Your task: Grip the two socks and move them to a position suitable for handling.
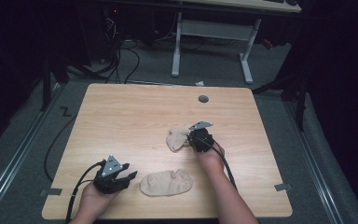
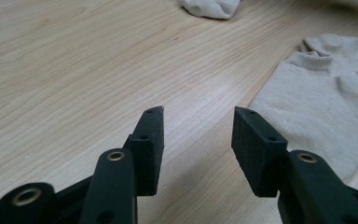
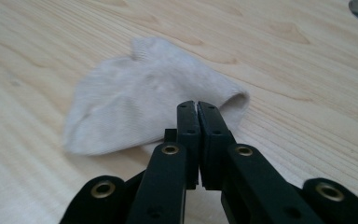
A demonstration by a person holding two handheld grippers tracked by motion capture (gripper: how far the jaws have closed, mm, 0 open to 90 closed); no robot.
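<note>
Right tool (image 3: 198,109) is clamped on the far sock (image 3: 135,107); left tool (image 2: 198,122), jaws apart, has the near sock (image 2: 326,102) just to its right.

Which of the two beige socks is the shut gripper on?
The farther sock, mid-table: the right gripper is shut at its edge. The nearer sock lies flat beside the open left gripper, untouched.

High view above table (image 1: 121,107) looking down, gripper views low, close — all share the socks (image 1: 166,182).
</note>
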